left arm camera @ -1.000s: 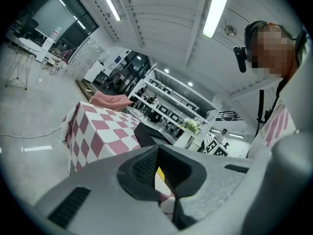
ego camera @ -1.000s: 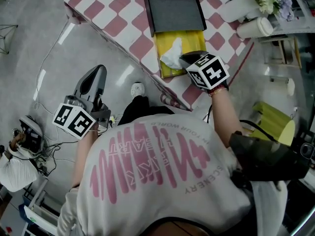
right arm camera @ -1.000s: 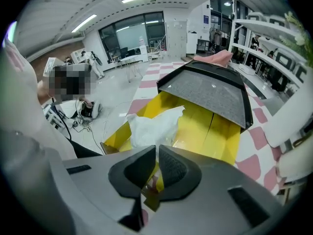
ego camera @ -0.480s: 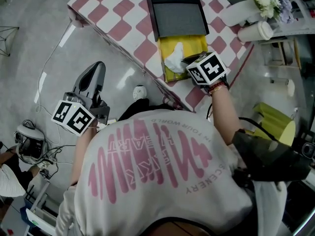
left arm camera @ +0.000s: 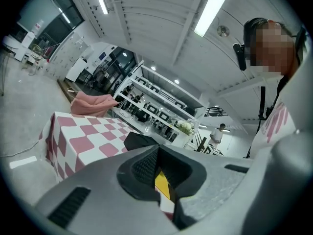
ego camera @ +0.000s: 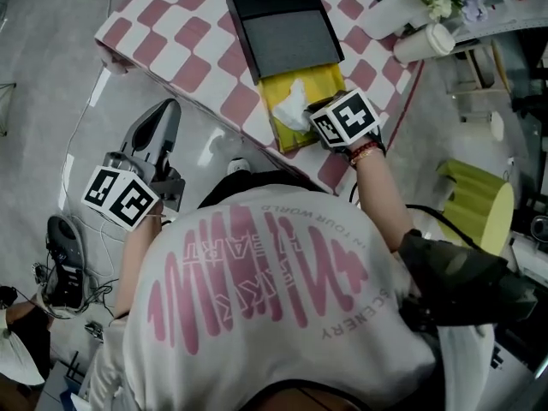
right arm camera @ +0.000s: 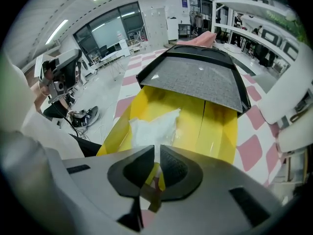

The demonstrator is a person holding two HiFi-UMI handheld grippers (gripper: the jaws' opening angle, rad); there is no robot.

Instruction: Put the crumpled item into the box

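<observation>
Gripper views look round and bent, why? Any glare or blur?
Left gripper view: wide-angle lens bows the ceiling light strips and darkens the corners; a mosaic patch covers a face. Right gripper view: same bulge, with sheen on the yellow box. Head view: sharp, with glare on the floor.

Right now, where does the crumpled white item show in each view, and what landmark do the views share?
Head view: crumpled white item upper centre, inside the yellow box.
Left gripper view: not visible.
Right gripper view: centre, just beyond the fingers.
Shared landmark: black lid.
</observation>
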